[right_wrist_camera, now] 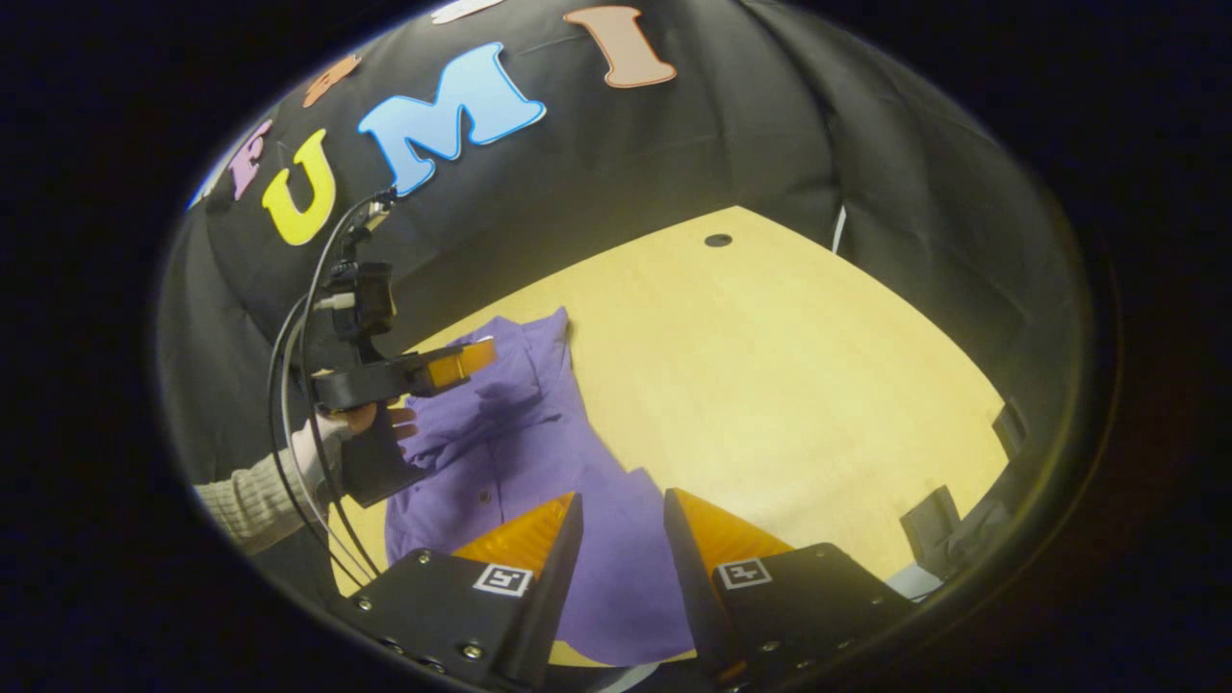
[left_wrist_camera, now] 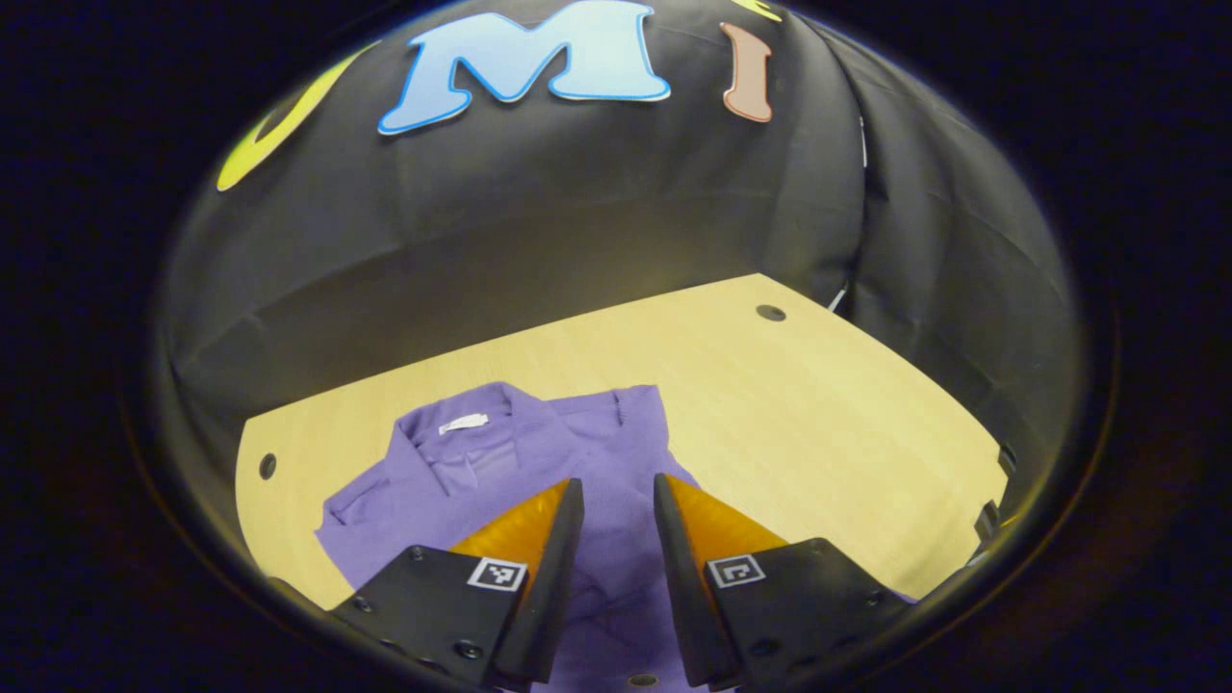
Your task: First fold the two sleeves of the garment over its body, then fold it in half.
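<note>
The purple shirt (left_wrist_camera: 500,481) lies flat on the wooden bench (left_wrist_camera: 770,404), collar toward the booth wall, apparently with sleeves folded in. The left tool (left_wrist_camera: 618,500) and right tool (right_wrist_camera: 621,515) hover above it, fingers slightly parted and empty, likely positioned for the half-fold; bare bench lies open to the right

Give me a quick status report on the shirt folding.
Left tool and right tool open, holding nothing. Purple button-up shirt lies on the light wooden table. Nothing in the way.
</note>
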Available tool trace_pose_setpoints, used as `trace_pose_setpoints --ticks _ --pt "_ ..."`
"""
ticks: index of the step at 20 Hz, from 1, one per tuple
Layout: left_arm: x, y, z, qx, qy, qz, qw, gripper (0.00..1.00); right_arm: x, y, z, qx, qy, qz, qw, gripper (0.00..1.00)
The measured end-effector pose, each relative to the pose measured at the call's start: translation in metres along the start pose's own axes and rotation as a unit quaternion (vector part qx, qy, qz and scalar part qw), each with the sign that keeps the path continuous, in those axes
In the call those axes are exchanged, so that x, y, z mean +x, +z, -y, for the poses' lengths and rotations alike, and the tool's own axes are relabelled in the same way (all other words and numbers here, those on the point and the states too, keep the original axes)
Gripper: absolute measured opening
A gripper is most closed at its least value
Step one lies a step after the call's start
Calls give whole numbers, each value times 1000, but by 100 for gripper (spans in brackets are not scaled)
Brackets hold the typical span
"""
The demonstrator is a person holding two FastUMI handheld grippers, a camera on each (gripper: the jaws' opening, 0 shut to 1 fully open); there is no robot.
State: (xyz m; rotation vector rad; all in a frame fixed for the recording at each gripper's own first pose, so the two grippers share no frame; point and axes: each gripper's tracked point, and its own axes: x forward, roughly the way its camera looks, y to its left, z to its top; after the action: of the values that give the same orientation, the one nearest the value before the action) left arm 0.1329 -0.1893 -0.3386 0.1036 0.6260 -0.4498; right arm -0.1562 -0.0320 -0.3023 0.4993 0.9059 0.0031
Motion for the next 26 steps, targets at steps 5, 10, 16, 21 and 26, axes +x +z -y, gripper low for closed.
trace_pose_setpoints --ticks 5,10,16,21,26 --pt "-37 -33 -23 -13 16 -9 1000 55 13 -23 -2 -24 11 -31 999 50" --pt "-87 -98 -37 -46 36 -39 998 67 27 -59 -2 -56 15 -76 995 60" --pt "-149 -183 -45 -82 64 -90 991 89 38 -89 -1 -87 11 -117 989 55" --pt "-195 -242 -40 -114 77 -134 981 90 42 -109 2 -104 2 -146 984 66" --pt "-223 -285 -30 -131 80 -175 973 89 38 -126 3 -110 -4 -173 979 80"
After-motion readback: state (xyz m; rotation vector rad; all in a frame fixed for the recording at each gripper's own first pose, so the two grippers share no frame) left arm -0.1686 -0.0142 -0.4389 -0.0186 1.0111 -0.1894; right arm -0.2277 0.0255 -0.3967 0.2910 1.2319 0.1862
